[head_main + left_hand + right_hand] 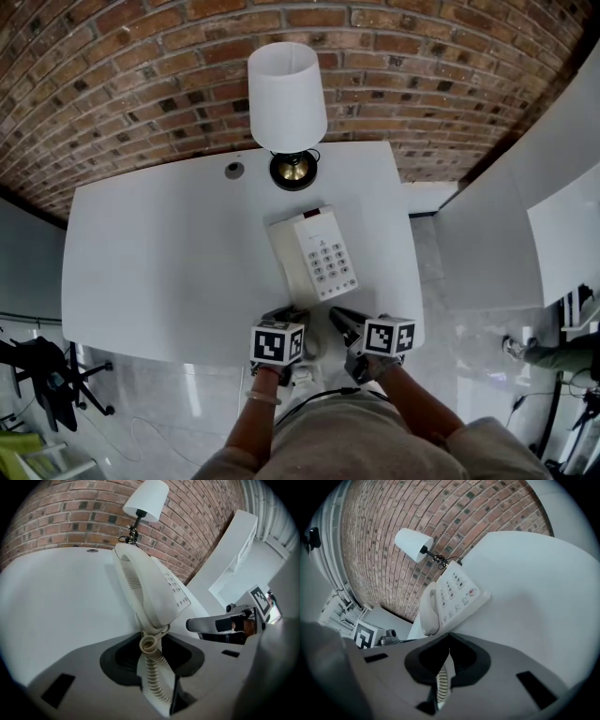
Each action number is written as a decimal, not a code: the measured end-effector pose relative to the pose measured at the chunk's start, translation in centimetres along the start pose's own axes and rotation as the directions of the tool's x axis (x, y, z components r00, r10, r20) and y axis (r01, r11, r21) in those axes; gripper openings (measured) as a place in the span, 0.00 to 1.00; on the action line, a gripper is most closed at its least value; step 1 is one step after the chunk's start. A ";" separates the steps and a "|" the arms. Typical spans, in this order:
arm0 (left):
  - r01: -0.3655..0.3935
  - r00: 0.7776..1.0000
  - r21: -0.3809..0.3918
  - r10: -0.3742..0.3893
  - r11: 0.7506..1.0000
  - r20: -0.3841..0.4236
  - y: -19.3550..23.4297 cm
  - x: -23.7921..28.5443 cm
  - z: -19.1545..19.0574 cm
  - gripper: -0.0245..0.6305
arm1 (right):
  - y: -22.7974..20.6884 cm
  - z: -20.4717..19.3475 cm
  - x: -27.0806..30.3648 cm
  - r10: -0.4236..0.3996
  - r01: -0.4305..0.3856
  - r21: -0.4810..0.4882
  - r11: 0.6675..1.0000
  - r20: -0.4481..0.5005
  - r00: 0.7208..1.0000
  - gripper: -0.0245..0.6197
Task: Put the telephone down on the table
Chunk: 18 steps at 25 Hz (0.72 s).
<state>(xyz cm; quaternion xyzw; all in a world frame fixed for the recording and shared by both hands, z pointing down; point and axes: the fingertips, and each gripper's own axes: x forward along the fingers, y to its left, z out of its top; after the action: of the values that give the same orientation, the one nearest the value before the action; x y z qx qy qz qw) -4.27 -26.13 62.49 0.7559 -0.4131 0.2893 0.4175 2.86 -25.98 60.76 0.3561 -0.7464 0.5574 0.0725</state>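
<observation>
Left gripper (151, 639) clamped on coiled cord (153, 666) just under handset (140, 588). Right gripper (449, 637) jaws together, cord showing behind tips, pinch unclear to me. Telephone (314, 253) flat on table (159, 253), near front edge, before lamp (287, 103). Risk I see: pulling back with cord clamped drags handset off cradle or phone over edge. Count: two grippers, one telephone, one lamp.

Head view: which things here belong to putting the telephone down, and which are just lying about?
For the job: telephone, its cord, table.
Just lying about: lamp, cable hole in the tabletop.
</observation>
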 end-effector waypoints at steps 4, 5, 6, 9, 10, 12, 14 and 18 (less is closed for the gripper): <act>-0.017 1.000 0.050 0.016 0.999 0.009 -0.5 0.1 -0.4 0.26 | 0.1 -0.2 -0.2 0.001 -0.001 0.005 1.000 0.000 1.000 0.05; -0.021 1.000 0.055 0.021 0.998 0.014 -0.5 0.2 -0.4 0.26 | 0.0 -0.3 -0.2 0.000 0.000 0.007 1.000 0.000 1.000 0.05; -0.023 1.000 0.055 0.022 0.998 0.018 -0.6 0.2 -0.4 0.27 | 0.0 -0.3 -0.3 -0.001 0.001 0.010 1.000 0.001 1.000 0.05; -0.004 0.999 0.039 0.002 0.999 0.036 -1.0 0.2 -0.2 0.37 | -0.2 -0.4 -0.5 -0.005 0.005 0.014 1.000 0.005 1.000 0.05; 0.004 0.999 0.034 -0.005 0.999 0.043 -1.1 0.1 -0.2 0.41 | -0.2 -0.4 -0.5 -0.006 0.006 0.014 1.000 0.007 1.000 0.05; 0.010 0.999 0.035 -0.012 0.999 0.053 -1.1 0.0 -0.1 0.43 | -0.2 -0.4 -0.5 -0.008 0.008 0.011 1.000 0.010 1.000 0.05; 0.011 0.998 0.037 -0.013 0.999 0.067 -1.1 -0.2 -0.1 0.47 | -0.2 -0.5 -0.5 -0.012 0.012 0.000 1.000 0.014 1.000 0.05; 0.016 0.992 0.038 -0.021 0.999 0.126 -1.0 -1.1 0.3 0.49 | -0.1 -0.3 -0.9 -0.017 0.018 -0.030 0.999 0.029 0.999 0.05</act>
<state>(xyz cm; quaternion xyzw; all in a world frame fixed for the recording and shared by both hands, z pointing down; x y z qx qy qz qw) -3.86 -25.69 61.07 0.7841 -0.4261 0.2446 0.3791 3.54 -25.36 60.50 0.3695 -0.7528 0.5400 0.0719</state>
